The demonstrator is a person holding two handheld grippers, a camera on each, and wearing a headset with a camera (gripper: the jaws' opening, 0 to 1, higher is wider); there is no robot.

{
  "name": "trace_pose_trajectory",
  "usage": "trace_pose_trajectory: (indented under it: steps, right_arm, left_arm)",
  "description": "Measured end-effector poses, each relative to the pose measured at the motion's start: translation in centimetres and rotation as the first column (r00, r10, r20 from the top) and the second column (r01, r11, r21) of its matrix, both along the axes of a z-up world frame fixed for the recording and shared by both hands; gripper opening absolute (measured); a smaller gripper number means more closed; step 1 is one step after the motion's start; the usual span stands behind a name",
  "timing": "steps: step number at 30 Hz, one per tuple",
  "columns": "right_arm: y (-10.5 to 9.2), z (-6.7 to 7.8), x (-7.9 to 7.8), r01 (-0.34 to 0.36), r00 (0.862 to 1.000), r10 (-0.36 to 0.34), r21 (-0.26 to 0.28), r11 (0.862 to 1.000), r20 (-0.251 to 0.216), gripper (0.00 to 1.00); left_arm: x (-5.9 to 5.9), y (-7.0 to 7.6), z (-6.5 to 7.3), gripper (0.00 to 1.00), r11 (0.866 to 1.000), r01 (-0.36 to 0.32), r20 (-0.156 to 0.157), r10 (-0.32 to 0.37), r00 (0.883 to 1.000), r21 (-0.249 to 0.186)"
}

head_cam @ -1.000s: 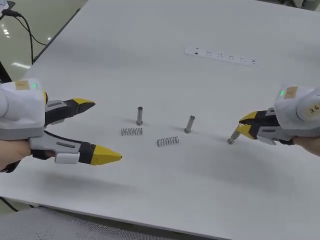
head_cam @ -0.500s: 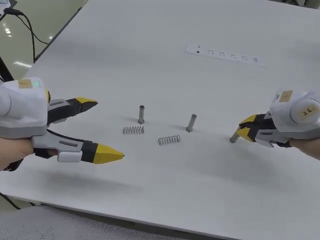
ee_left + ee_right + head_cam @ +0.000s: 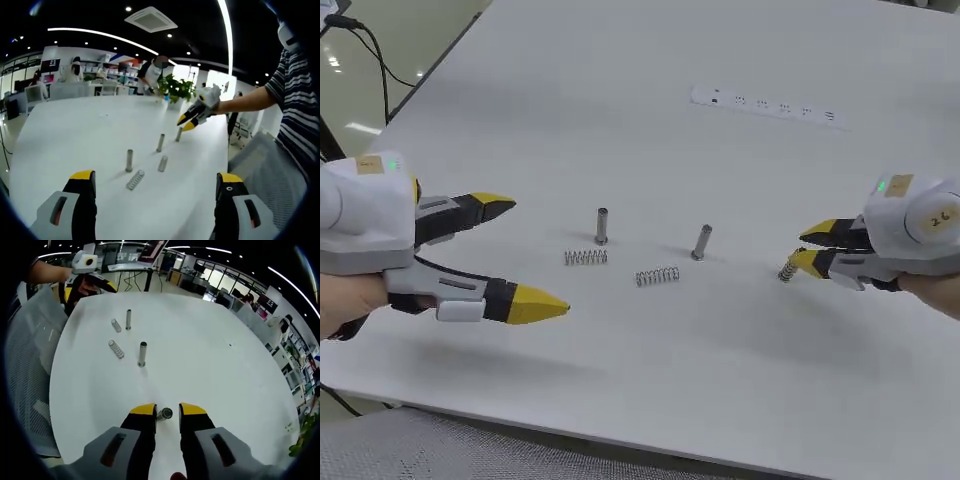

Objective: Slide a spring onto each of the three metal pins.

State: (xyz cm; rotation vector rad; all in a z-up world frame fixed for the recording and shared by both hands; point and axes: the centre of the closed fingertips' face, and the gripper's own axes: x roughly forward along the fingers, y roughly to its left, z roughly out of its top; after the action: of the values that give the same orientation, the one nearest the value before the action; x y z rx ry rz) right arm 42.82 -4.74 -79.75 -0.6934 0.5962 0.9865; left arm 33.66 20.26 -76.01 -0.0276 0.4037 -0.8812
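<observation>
Two bare pins upright on the table (image 3: 620, 100) — left pin (image 3: 601, 226), middle pin (image 3: 701, 242). Near each, flat, long axis left-to-right: left spring (image 3: 585, 258), middle spring (image 3: 657, 277). Sprung pin (image 3: 788, 271) standing between narrowly parted jaws of right gripper (image 3: 798, 250) — left gripper (image 3: 540, 257) spread wide.

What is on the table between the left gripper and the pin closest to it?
A loose spring lies flat between the left gripper and that pin. The left gripper view shows it clearest.
</observation>
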Motion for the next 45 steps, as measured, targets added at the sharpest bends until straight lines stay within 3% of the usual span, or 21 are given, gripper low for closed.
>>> trace_pose_trajectory:
  steps: [6,9,11,17,20,22,34,45]
  right_arm:
    - [-0.1,0.4,-0.4,0.03,1.0,-0.03,0.037,0.999,0.004,0.17]
    - [0.0,0.9,-0.6,0.069,0.998,-0.069,0.094,0.993,-0.001,0.18]
    - [0.1,1.3,-0.7,0.095,0.995,-0.094,0.147,0.985,-0.018,0.19]
    - [-0.4,1.6,-1.1,0.173,0.984,-0.161,0.235,0.956,-0.072,0.2]
    - [-0.5,2.0,-1.3,0.214,0.976,-0.193,0.298,0.93,-0.1,0.2]
    - [-0.5,2.2,-1.6,0.228,0.973,-0.201,0.316,0.921,-0.118,0.2]
    - [0.1,2.0,-3.2,0.234,0.97,-0.194,0.347,0.908,-0.147,0.2]
    - [0.7,1.5,-3.5,0.184,0.978,-0.144,0.298,0.937,-0.149,0.19]
  left_arm:
    - [0.0,0.0,0.1,0.97,1.0,-0.003,0.003,0.003,1.0,-0.001]
    - [0.0,0.0,0.2,0.97,1.0,-0.005,0.003,0.005,1.0,-0.004]
    - [0.0,-0.1,0.2,0.98,1.0,-0.005,0.003,0.005,1.0,-0.004]
    - [-0.1,-0.1,0.1,0.98,1.0,-0.005,0.0,0.005,1.0,-0.008]
    - [-0.2,-0.2,0.2,0.98,1.0,-0.002,0.001,0.002,1.0,-0.007]
    - [-0.2,-0.2,0.2,0.98,1.0,-0.002,0.002,0.002,1.0,-0.008]
    - [-0.1,-0.1,0.4,0.98,1.0,-0.007,0.006,0.007,1.0,-0.006]
    - [-0.1,-0.1,0.3,0.97,1.0,-0.003,0.006,0.003,1.0,-0.003]
